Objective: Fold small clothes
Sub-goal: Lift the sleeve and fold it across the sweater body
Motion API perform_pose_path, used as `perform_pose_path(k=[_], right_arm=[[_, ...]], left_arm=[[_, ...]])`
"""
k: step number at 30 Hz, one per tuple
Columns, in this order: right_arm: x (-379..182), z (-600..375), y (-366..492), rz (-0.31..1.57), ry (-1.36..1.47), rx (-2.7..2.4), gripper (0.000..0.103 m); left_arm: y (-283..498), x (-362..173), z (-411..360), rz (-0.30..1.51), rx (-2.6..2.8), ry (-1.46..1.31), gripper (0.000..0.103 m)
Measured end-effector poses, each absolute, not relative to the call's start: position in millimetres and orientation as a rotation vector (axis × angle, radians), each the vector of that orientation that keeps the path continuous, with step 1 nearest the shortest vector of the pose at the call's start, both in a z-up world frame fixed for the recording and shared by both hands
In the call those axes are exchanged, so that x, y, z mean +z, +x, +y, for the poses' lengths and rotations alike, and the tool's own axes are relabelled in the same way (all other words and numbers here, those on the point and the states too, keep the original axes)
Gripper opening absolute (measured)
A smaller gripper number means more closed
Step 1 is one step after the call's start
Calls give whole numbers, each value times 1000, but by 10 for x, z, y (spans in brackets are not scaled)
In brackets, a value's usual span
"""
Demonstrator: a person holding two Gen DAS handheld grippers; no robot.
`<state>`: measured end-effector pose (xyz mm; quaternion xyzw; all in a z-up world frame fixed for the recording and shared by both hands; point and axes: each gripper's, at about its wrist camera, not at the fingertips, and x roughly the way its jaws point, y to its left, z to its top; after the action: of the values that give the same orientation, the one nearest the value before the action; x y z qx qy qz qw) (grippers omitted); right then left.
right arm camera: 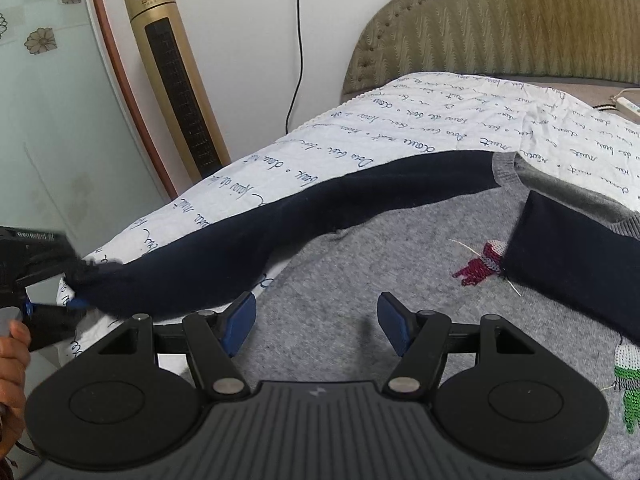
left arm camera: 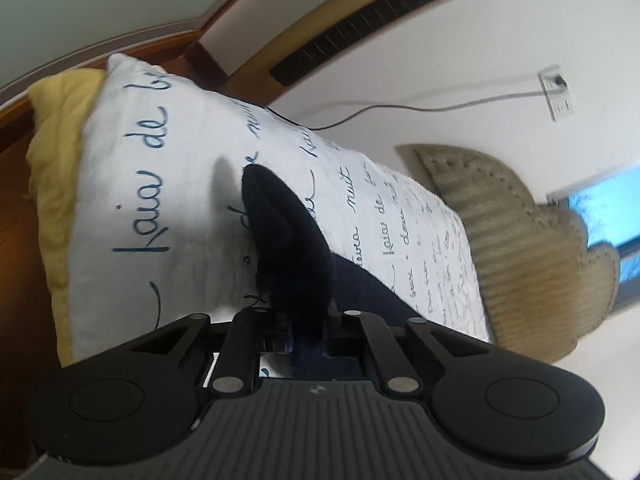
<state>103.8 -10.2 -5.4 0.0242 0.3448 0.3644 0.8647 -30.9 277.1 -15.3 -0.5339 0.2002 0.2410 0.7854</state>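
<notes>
A grey sweater [right arm camera: 360,264] with navy sleeves and sequin figures lies flat on a white quilt [right arm camera: 400,132] printed with script. Its left navy sleeve [right arm camera: 320,208] stretches out towards the bed's left edge. My left gripper [left arm camera: 308,320] is shut on that sleeve's cuff [left arm camera: 288,240], which stands up out of the jaws. In the right wrist view the left gripper [right arm camera: 76,280] shows at the far left, at the sleeve's end. The other navy sleeve [right arm camera: 572,256] lies folded across the chest. My right gripper [right arm camera: 316,320] hovers open over the grey body, with nothing between its blue pads [right arm camera: 240,320].
A gold tower fan [right arm camera: 176,92] stands by the wall left of the bed, beside a frosted glass door [right arm camera: 48,120]. A padded headboard [right arm camera: 500,32] is behind, with a power strip [right arm camera: 628,106] at the right. A yellow blanket edge [left arm camera: 52,168] shows under the quilt. A person's hand [right arm camera: 12,352] holds the left gripper.
</notes>
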Motion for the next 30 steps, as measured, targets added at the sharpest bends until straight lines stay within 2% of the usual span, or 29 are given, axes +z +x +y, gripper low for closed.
perform_pose_path(k=[1, 2, 8, 14, 16, 17, 20, 25, 30], right_arm=[[-62, -116, 1050, 725, 54, 760, 67], [-71, -130, 1060, 726, 58, 757, 67], [-94, -244, 1125, 732, 73, 735, 67], [-76, -500, 1211, 703, 92, 665, 67], [-93, -602, 1257, 700, 99, 628, 70], [-113, -649, 1288, 709, 108, 615, 75], [-165, -759, 1341, 734, 124, 590, 75], [-151, -960, 1351, 699, 166, 557, 75], [-182, -1175, 1403, 700, 210, 491, 75]], left_arm=[[-298, -132, 2751, 434, 523, -1124, 9], [-285, -90, 2726, 431, 521, -1084, 9], [-85, 245, 2635, 414, 535, -838, 8], [263, 648, 2874, 382, 645, -666, 8], [458, 786, 2935, 382, 676, -592, 8], [546, 839, 2951, 383, 694, -564, 8], [856, 1017, 2947, 392, 701, -503, 8], [1361, 1270, 2418, 363, 569, -335, 8], [1708, 1204, 1606, 379, 358, -201, 9]])
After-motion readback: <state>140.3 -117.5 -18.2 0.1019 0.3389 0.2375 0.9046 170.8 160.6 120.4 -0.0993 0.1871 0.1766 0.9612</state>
